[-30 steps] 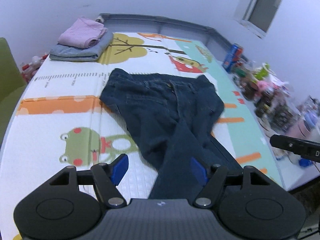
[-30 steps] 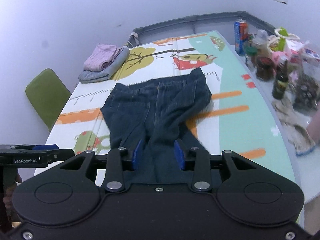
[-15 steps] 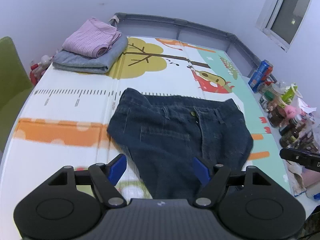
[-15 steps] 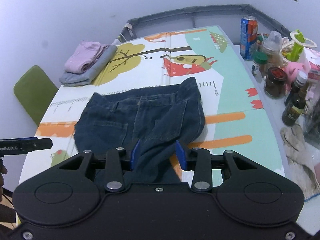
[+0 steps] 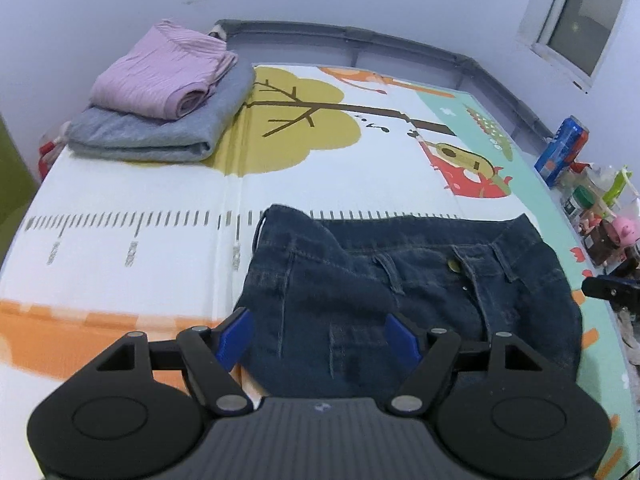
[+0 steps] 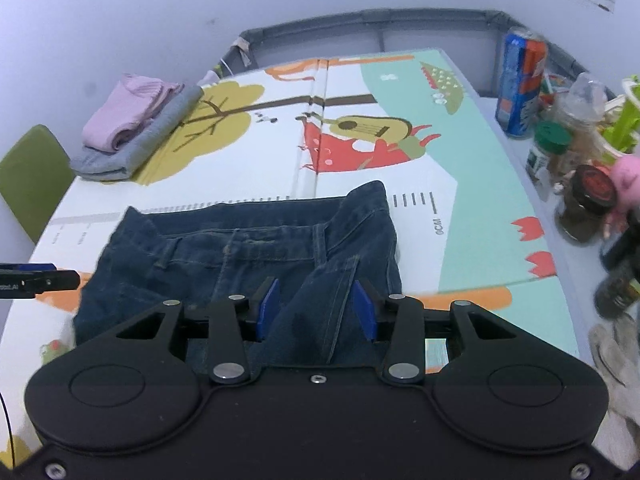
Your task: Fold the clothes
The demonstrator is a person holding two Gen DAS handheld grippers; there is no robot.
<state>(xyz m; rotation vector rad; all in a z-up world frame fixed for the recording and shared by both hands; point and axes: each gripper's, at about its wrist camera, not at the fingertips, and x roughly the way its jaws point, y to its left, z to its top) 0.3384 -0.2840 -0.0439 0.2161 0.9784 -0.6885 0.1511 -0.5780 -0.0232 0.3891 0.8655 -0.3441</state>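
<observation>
Dark blue jeans lie crumpled on the cartoon play mat, waistband away from me. My left gripper hovers low over their left hip, its blue pads wide apart and pressing on nothing. In the right wrist view the jeans fill the foreground. My right gripper stands over their right side, jaws partly apart, with a raised fold of denim between the pads but not squeezed. Each view shows a finger of the other gripper at its edge.
A folded pink garment rests on a folded grey one at the mat's far left. A drink can, jars and bottles crowd the right edge. A green chair stands left; a grey rail runs behind.
Both grippers have moved forward and lower along the jeans, from over the legs to near the waistband. The jeans themselves have stayed where they lay.
</observation>
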